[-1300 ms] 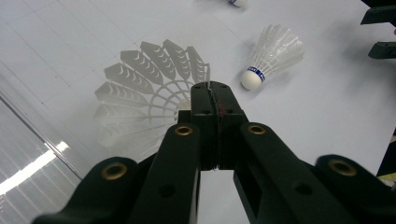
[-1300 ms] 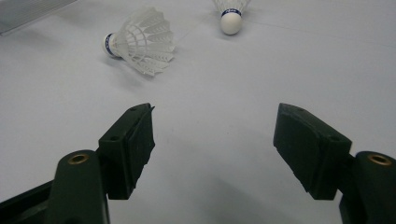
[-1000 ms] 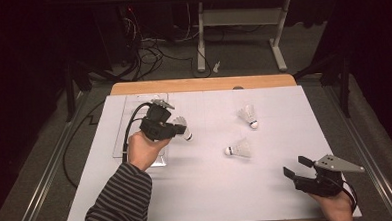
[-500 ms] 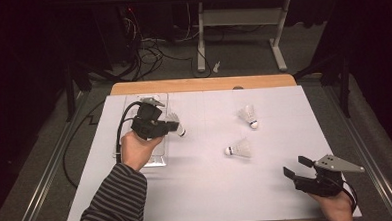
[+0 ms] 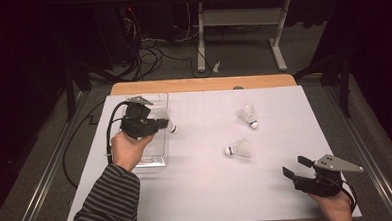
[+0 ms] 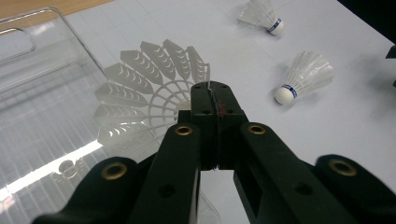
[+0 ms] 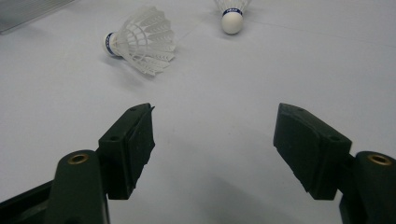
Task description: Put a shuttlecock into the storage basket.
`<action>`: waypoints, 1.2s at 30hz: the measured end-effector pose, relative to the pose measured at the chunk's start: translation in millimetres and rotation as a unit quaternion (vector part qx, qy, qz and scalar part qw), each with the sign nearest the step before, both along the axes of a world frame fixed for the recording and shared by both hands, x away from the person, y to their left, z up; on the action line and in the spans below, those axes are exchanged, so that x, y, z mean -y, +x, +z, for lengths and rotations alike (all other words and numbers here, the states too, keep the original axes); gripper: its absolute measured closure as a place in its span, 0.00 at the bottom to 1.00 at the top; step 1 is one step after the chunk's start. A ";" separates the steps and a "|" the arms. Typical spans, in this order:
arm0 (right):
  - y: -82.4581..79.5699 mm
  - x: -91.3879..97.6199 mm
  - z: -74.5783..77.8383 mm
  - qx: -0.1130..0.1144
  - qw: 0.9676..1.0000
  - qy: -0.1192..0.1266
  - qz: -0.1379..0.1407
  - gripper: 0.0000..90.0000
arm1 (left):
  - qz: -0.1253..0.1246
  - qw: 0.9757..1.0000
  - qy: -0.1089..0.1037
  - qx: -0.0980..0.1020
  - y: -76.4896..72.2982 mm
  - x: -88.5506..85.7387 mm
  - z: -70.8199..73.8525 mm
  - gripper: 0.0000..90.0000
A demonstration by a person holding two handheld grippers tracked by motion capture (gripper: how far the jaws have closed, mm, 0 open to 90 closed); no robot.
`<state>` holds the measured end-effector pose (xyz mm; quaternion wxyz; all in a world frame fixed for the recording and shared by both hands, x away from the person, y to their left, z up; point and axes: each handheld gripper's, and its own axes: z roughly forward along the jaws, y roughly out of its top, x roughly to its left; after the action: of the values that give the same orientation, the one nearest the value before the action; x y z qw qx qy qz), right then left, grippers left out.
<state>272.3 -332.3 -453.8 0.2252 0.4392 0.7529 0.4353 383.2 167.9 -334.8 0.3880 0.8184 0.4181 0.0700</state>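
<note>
1. Clamping your left hand-held gripper (image 6: 212,100) on a shuttlecock (image 6: 147,91), you are holding it above the clear tray (image 5: 153,157).
2. You are resting your right hand-held gripper (image 7: 212,140) with jaws apart on the desk (image 5: 212,190).

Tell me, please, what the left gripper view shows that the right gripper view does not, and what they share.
Left gripper view: the left hand-held gripper, shut on the skirt of a white shuttlecock, beside a clear plastic tray.

Right gripper view: the right hand-held gripper, jaws wide apart with nothing between them.

Both: two loose shuttlecocks lying on the white table sheet, the nearer one and the farther one.
</note>
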 end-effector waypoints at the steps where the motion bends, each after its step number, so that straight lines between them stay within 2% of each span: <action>1: 0.2 -0.1 0.0 0.000 1.000 0.000 0.000 0.33 | 0.003 1.000 -0.001 0.001 -0.4 -1.9 0.3 0.99; 16: 0.7 0.3 -0.3 0.000 1.000 0.000 -0.001 0.33 | 0.041 0.999 -0.011 0.003 -4.1 -31.2 1.3 0.99; 26: 1.0 0.7 -0.5 -0.001 1.000 0.002 -0.001 0.33 | 0.058 0.998 -0.005 -0.002 -1.8 -42.9 1.0 0.99; 36: 0.6 1.3 -0.4 0.000 1.000 0.002 -0.001 0.33 | 0.073 0.997 -0.002 -0.007 4.8 -46.7 -3.3 0.99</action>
<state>272.9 -333.6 -454.2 0.2248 0.4408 0.7516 0.4362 388.0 214.6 -338.1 0.3806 0.7854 0.4794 0.0920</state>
